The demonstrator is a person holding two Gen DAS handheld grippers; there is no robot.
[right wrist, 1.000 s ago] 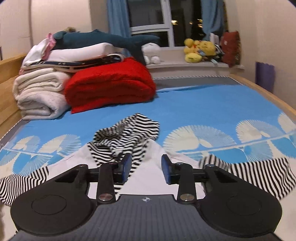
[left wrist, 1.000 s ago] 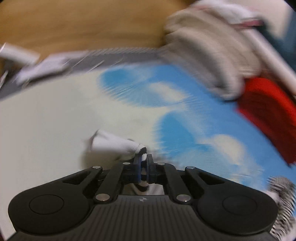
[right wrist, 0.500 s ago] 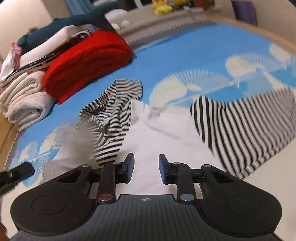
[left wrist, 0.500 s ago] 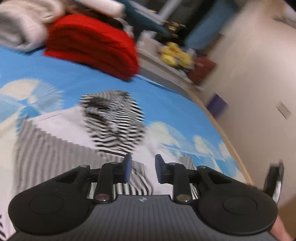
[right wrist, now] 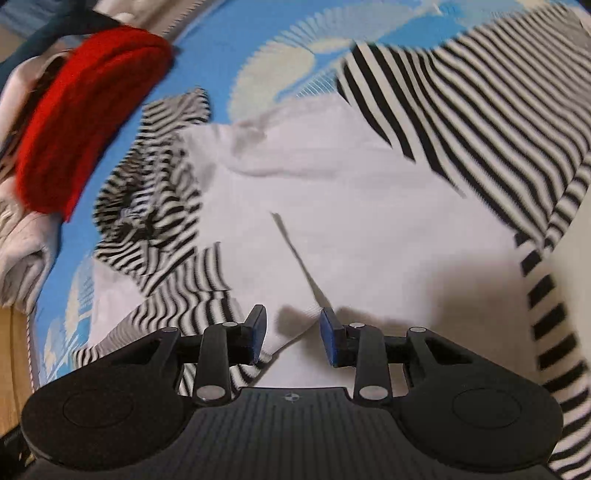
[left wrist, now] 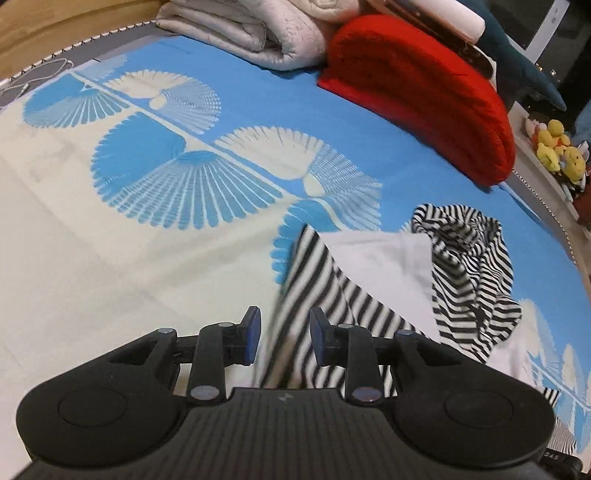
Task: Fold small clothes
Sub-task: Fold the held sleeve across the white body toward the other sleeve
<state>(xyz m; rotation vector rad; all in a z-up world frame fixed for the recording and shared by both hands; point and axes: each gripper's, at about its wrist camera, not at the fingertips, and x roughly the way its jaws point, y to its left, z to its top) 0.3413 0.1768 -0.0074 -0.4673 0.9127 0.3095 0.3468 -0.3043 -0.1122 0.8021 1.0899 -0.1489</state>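
A small hooded top lies spread on the bed, with a white body [right wrist: 351, 221], a crumpled black-and-white striped hood [left wrist: 469, 266] and striped sleeves. My left gripper [left wrist: 284, 332] is open just over the edge of one striped sleeve [left wrist: 314, 288]; the blurred fabric shows in the gap, untouched by the pads. My right gripper [right wrist: 293, 328] hovers low over the white body near a raised fold. Its jaws are opening and the pads press on nothing. The other striped sleeve [right wrist: 480, 110] lies to its upper right.
The bed cover [left wrist: 147, 221] is cream and blue with fan shapes. At the head of the bed are a folded red blanket [left wrist: 424, 92], folded pale quilts [left wrist: 258, 33] and a dark plush shark [left wrist: 524, 62]. Yellow plush toys [left wrist: 557, 147] sit on a ledge. The wooden bed frame [right wrist: 14, 354] runs alongside.
My left gripper, shut on a small white piece a second ago, has opened and swung over to the striped sleeve. My right gripper has dropped toward the white body and rolled.
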